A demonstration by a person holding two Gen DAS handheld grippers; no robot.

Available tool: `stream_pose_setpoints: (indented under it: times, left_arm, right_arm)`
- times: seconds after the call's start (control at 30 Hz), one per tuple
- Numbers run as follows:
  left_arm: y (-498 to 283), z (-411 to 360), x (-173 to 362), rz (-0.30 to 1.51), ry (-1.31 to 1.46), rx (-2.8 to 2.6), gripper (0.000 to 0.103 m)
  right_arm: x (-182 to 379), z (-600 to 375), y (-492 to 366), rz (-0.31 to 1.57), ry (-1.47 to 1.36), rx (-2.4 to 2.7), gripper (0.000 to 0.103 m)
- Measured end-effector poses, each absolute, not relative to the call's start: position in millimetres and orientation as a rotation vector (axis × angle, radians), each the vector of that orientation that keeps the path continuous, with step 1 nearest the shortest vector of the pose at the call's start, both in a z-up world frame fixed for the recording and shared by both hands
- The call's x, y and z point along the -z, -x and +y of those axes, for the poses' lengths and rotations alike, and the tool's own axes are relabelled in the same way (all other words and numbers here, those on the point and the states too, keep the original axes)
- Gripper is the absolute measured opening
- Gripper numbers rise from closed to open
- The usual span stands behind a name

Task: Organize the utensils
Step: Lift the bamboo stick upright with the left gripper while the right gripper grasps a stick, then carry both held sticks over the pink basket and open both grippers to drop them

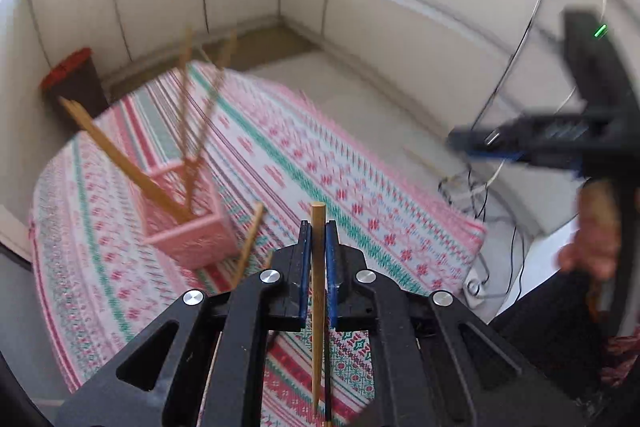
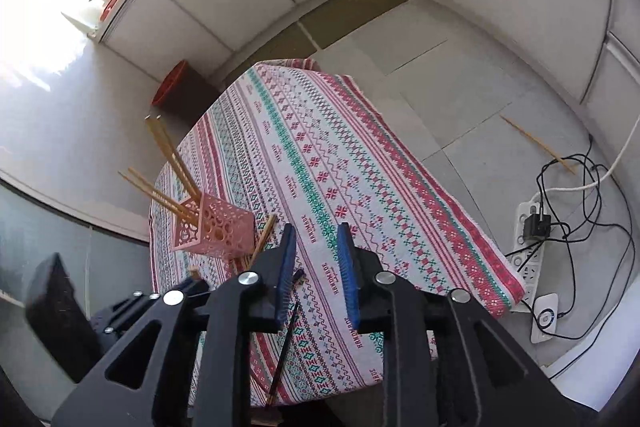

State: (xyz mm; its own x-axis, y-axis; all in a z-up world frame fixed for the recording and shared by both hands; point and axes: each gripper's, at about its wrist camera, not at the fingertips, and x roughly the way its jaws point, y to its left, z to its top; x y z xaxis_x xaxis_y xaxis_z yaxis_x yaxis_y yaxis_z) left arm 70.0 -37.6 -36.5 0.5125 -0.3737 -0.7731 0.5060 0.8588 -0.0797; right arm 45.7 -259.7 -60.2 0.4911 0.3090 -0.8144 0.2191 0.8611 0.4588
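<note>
The left claw (image 1: 318, 227) pinches a wooden chopstick (image 1: 319, 287) upright between its pads — presumably for dropping into the pink holder (image 1: 192, 231) ahead to its left — while the right claw (image 2: 316, 239) gapes empty above a dark chopstick (image 2: 286, 339) on the desk (image 2: 360, 163).

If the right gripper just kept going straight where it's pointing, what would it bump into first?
Probably the patterned tablecloth. The right gripper is open and empty, tilted down at bare cloth. The pink holder sits off to its left and the dark chopstick lies under its left finger, so neither seems in line, though depth is unclear.
</note>
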Motion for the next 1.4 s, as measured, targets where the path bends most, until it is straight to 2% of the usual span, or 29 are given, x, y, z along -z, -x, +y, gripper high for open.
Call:
stream_pose_setpoints:
  times: [0.13, 0.43, 0.67, 0.7, 0.77, 0.8, 0.83, 1.0, 1.17, 1.4]
  left_arm:
    - [-48, -13, -10, 0.754, -0.124, 0.529, 0.006]
    - [-15, 26, -91, 0.48, 0.004, 0.496, 0.006]
    - [-3, 53, -122, 0.4, 0.033, 0.445, 0.006]
    - [-3, 56, -121, 0.4, 0.035, 0.437, 0.006]
    - [-3, 61, -119, 0.403, 0.035, 0.424, 0.006]
    - [-3, 64, -118, 0.405, 0.035, 0.416, 0.006]
    - [-3, 67, -117, 0.407, 0.037, 0.412, 0.006]
    - [-10, 81, -109, 0.43, 0.057, 0.379, 0.006]
    - [-16, 90, -108, 0.44, 0.084, 0.365, 0.006]
    - [-21, 88, -115, 0.439, 0.099, 0.346, 0.006]
  right_arm:
    - [68, -227, -51, 1.123, -0.485, -0.1, 0.046]
    - [148, -191, -64, 1.397, -0.439, -0.036, 0.047]
    - [190, -139, -66, 1.525, -0.344, -0.057, 0.047]
    - [195, -131, -67, 1.536, -0.326, -0.049, 0.045]
    - [206, -120, -70, 1.56, -0.307, -0.033, 0.03]
    - [213, -114, -71, 1.574, -0.287, -0.013, 0.016]
    - [212, -108, -71, 1.54, -0.248, 0.014, 0.01]
    - [210, -107, -69, 1.466, -0.297, 0.056, 0.004]
    - [161, -132, -66, 1.355, -0.341, 0.008, 0.004]
    - [34, -152, -46, 1.07, -0.312, -0.073, 0.004]
